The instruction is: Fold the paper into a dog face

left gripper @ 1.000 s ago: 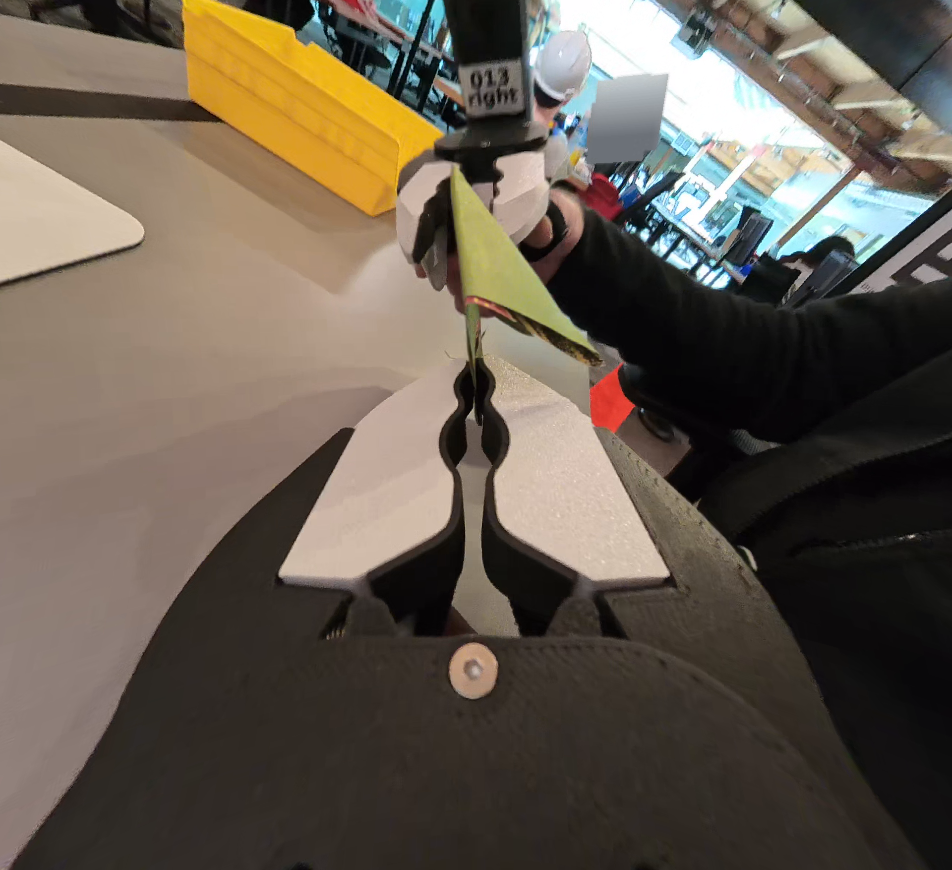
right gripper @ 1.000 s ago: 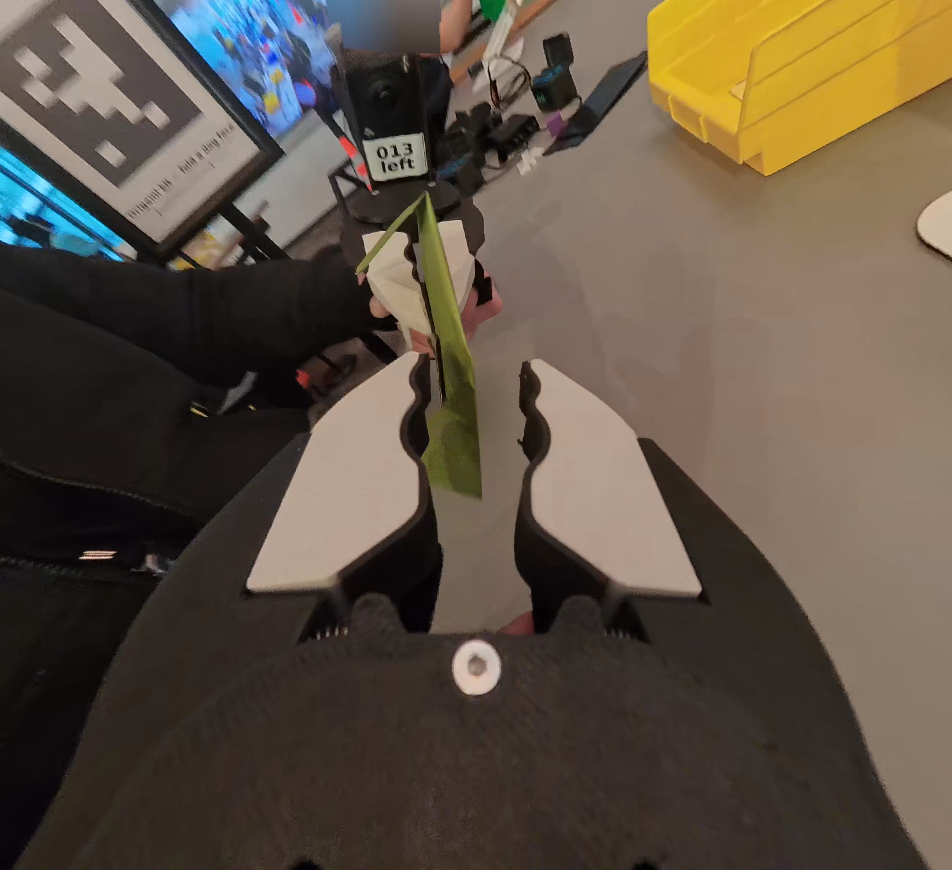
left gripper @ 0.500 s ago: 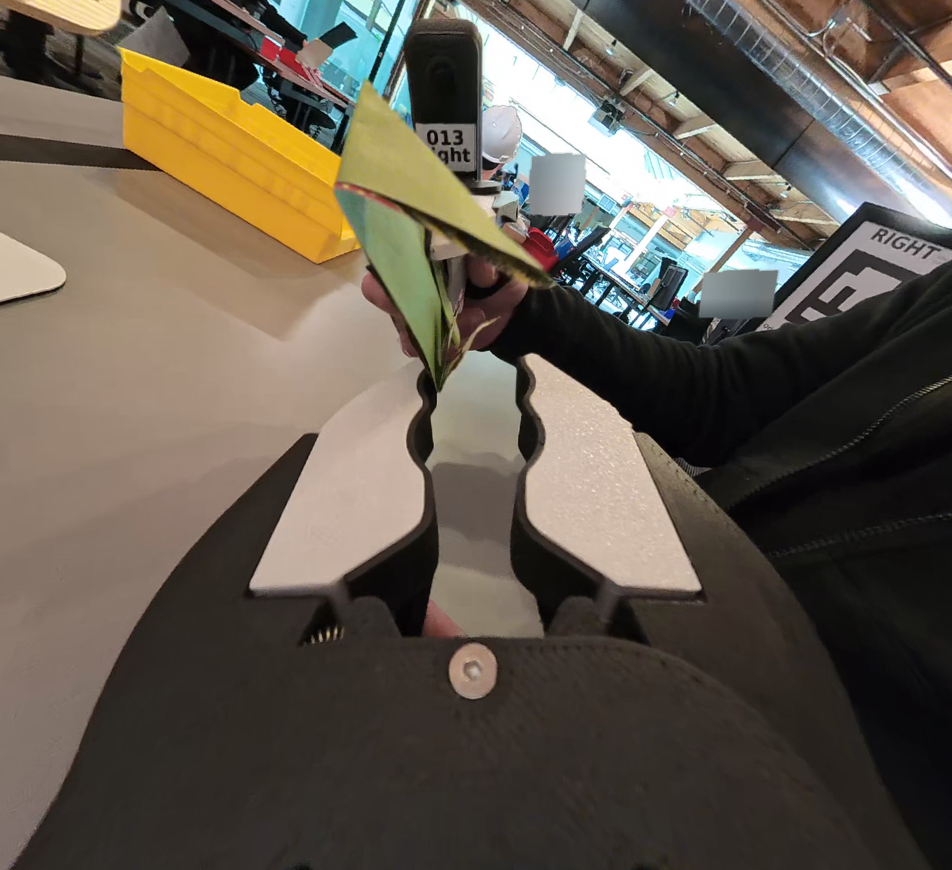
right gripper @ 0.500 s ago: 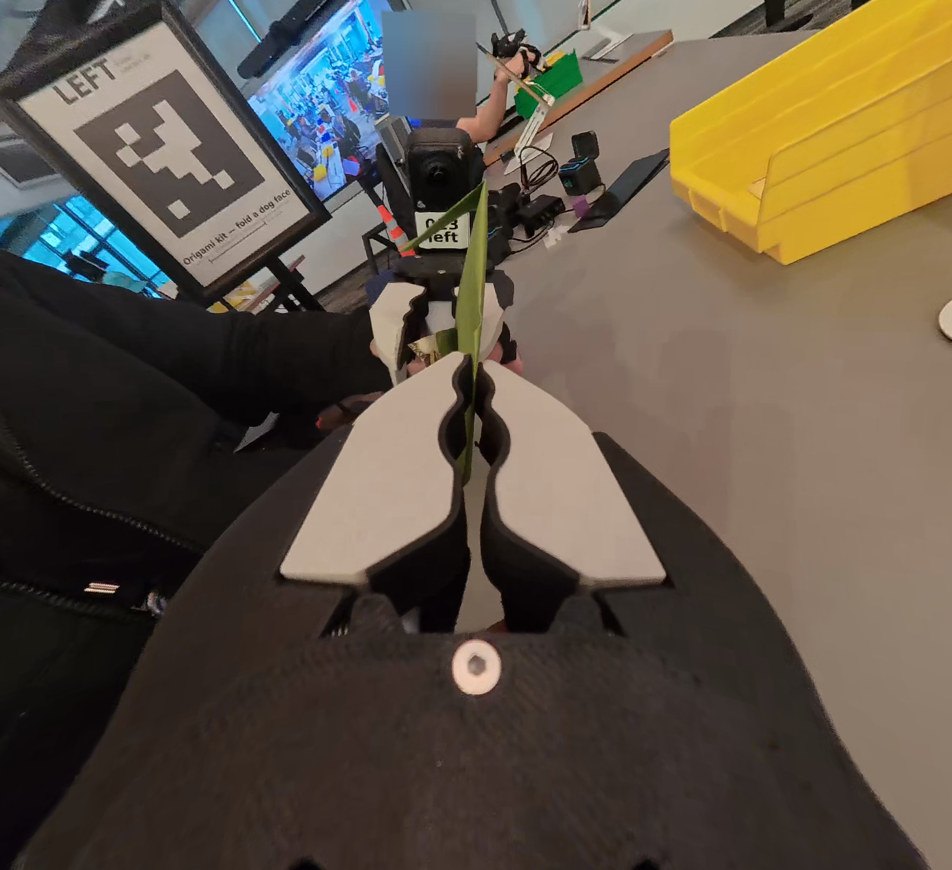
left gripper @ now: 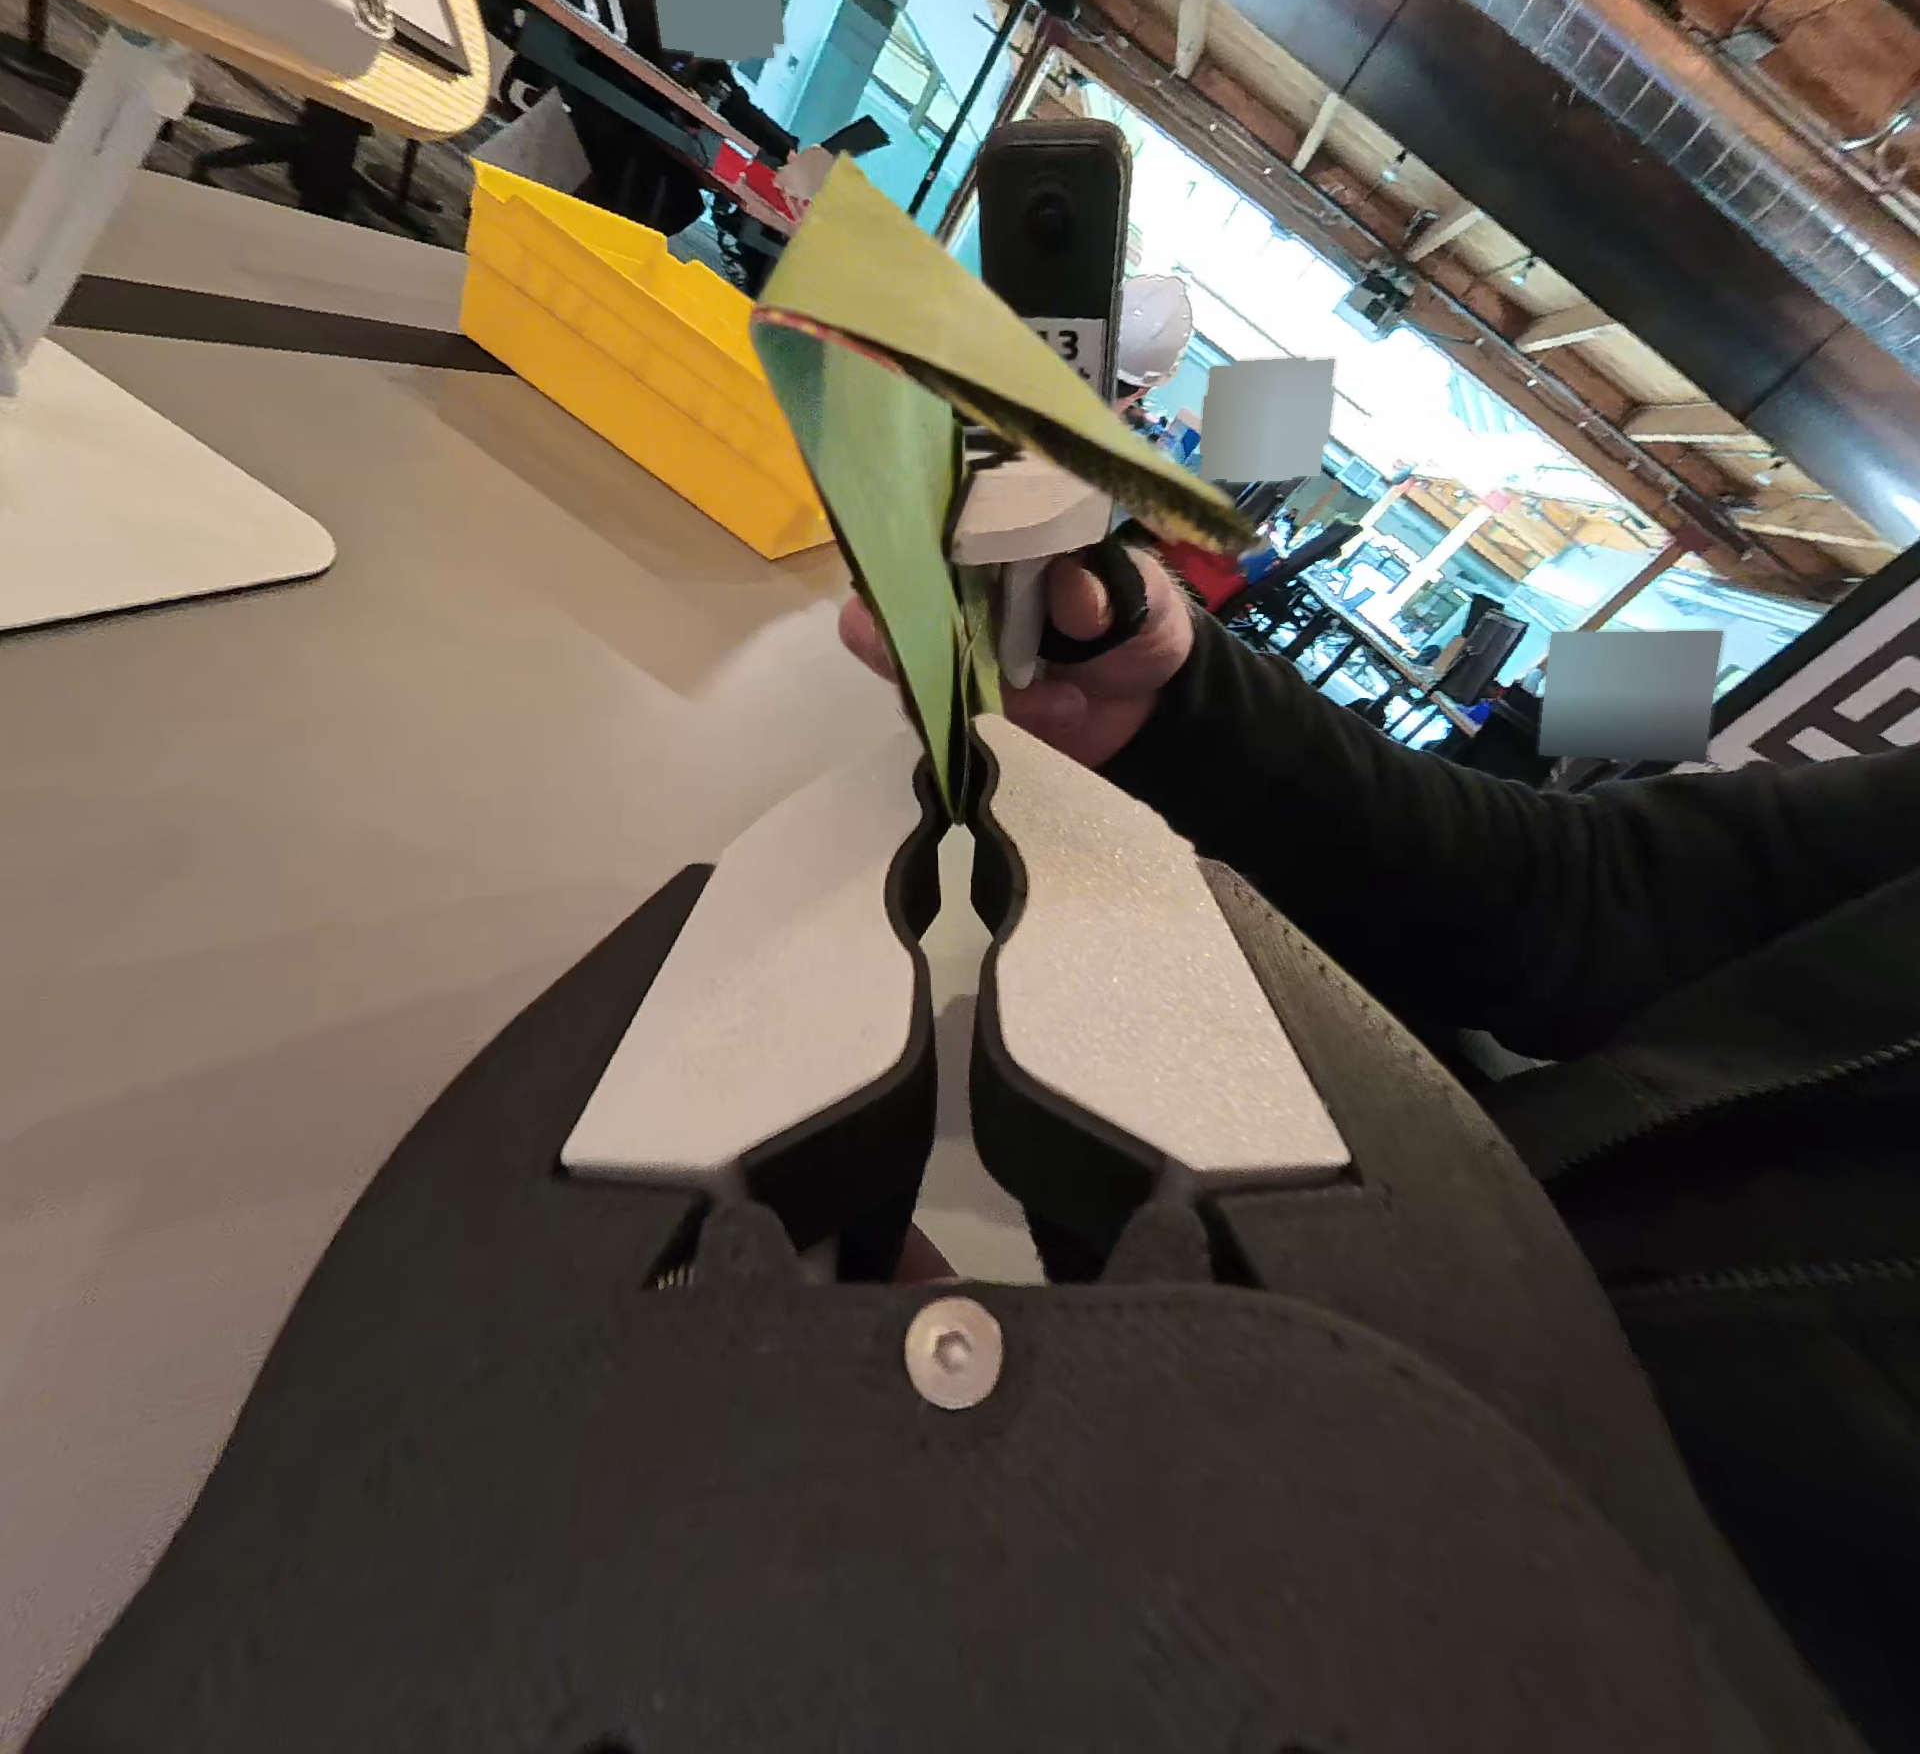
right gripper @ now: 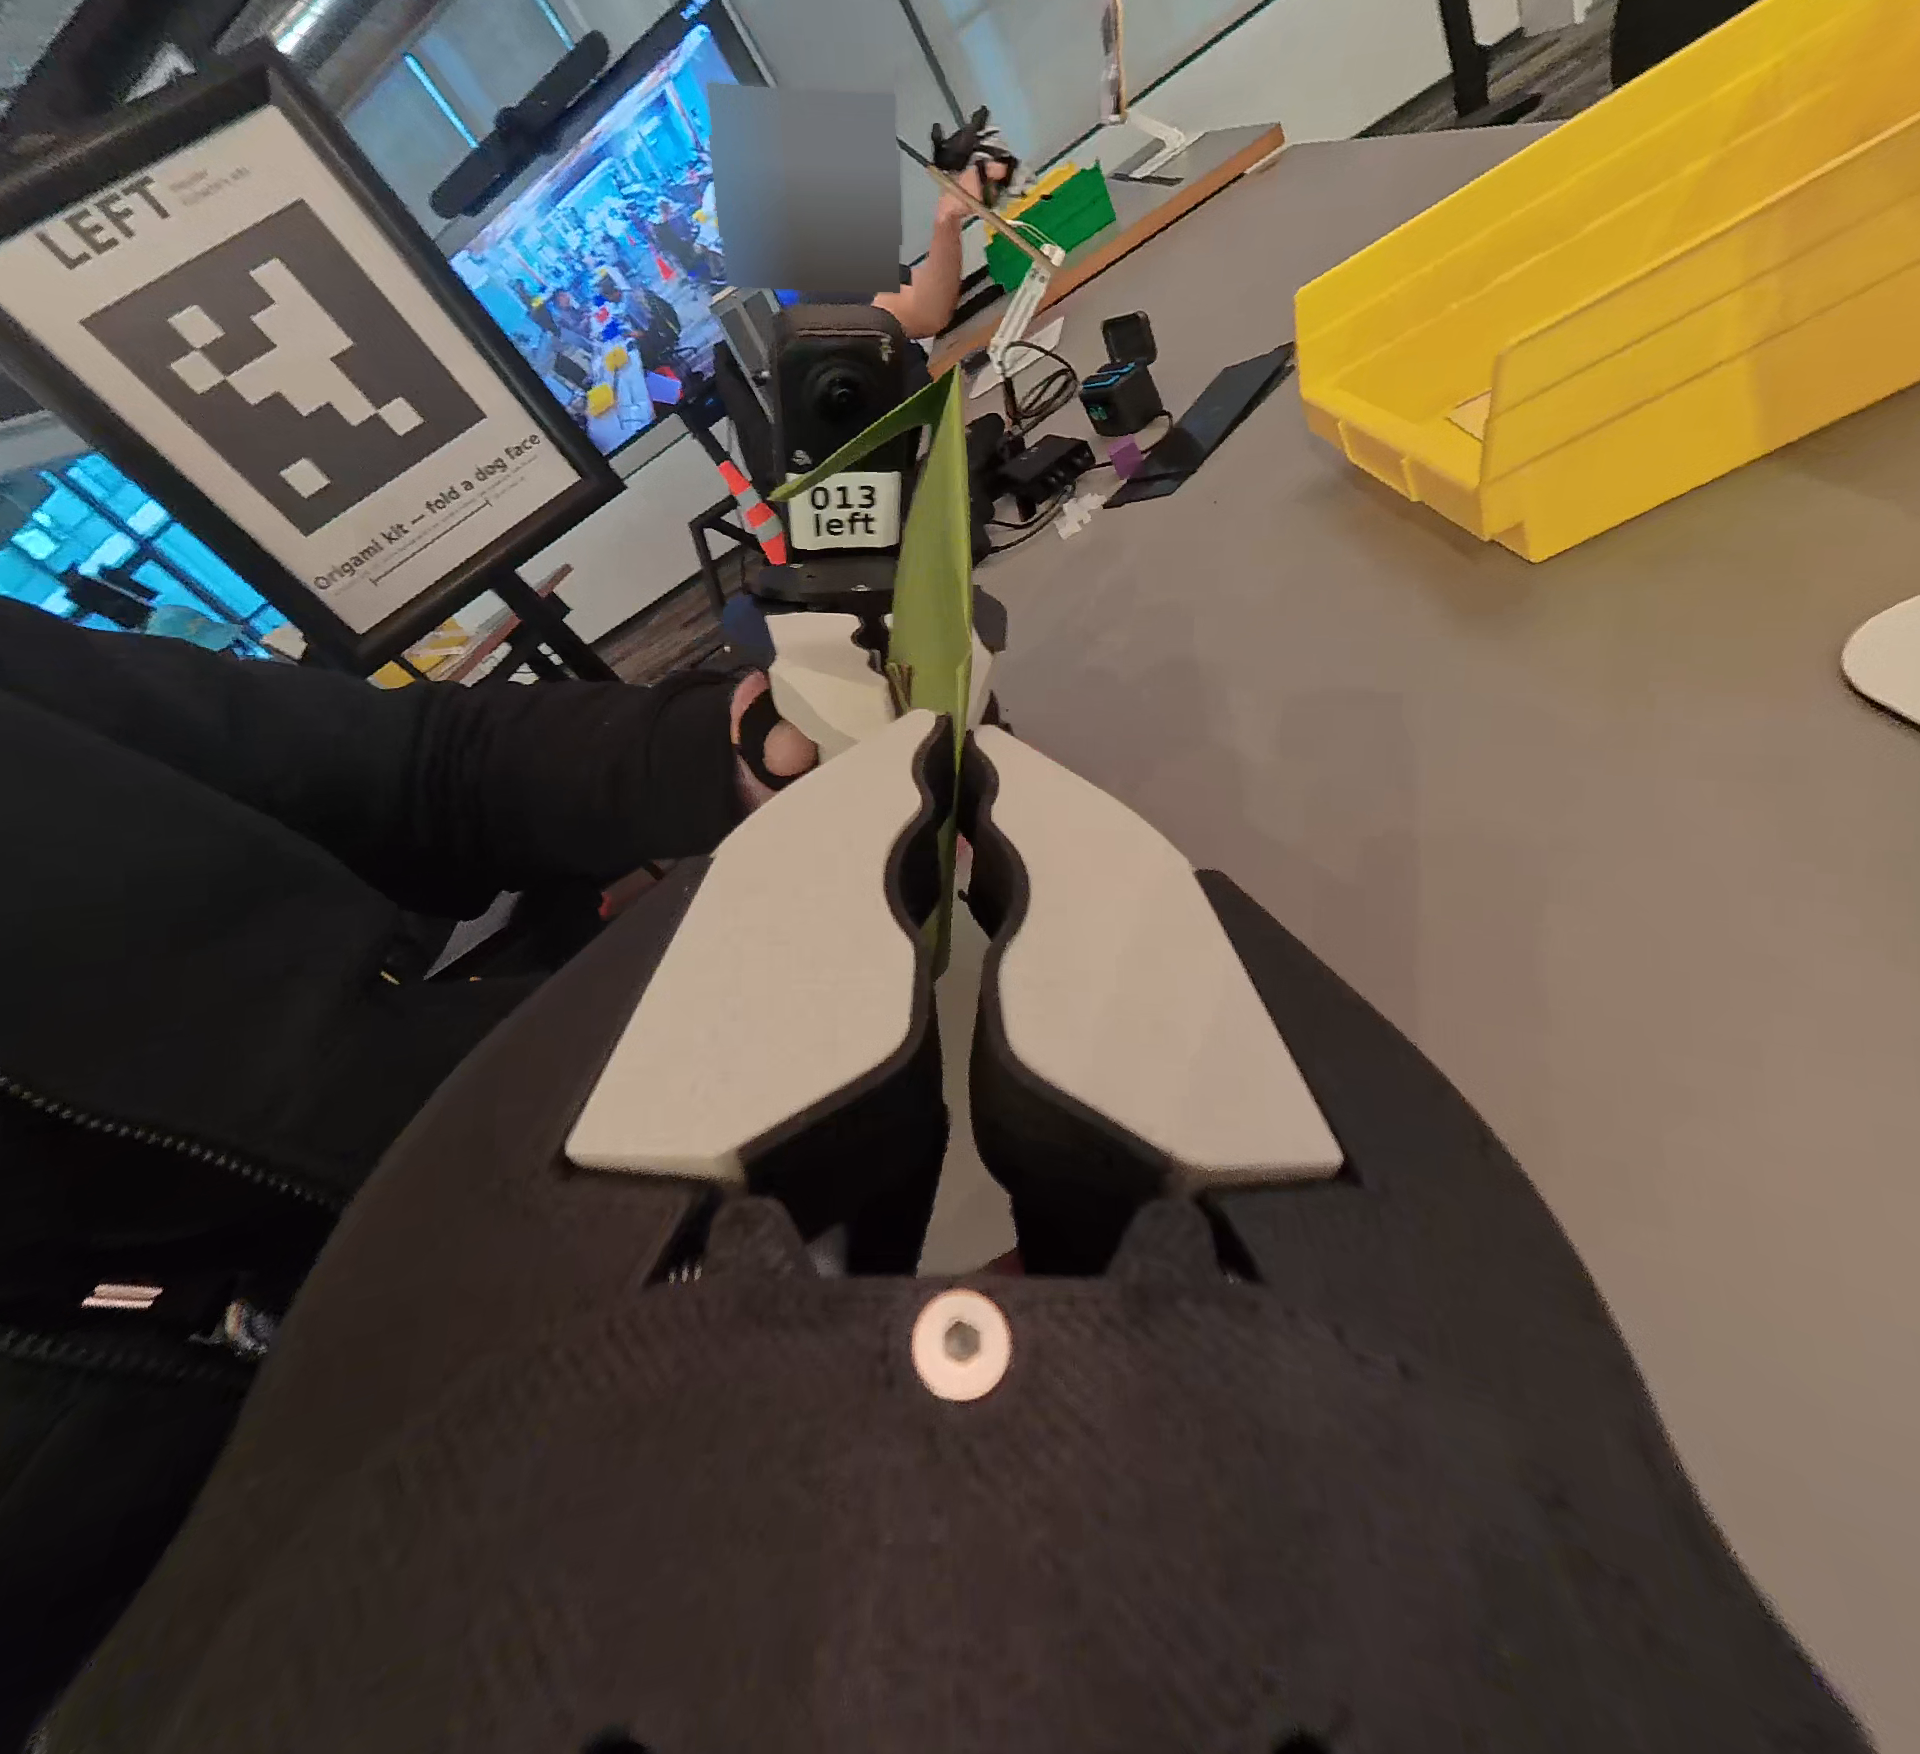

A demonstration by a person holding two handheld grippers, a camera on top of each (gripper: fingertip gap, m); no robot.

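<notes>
Busy open workshop, grey worktop (left gripper: 312, 873), and the green paper (left gripper: 883, 499) isn't on it at all, it's held up in the air between the two grippers. Half a second ago the left gripper (left gripper: 956, 805) was spread with the paper's tip loose; now it's pinching that lower tip. The right gripper (right gripper: 954, 769) is clamped on the other end, same as before. So both ends are held, probably to press a crease. Yellow bin (right gripper: 1621, 333) sits toward the worktop's far edge.
</notes>
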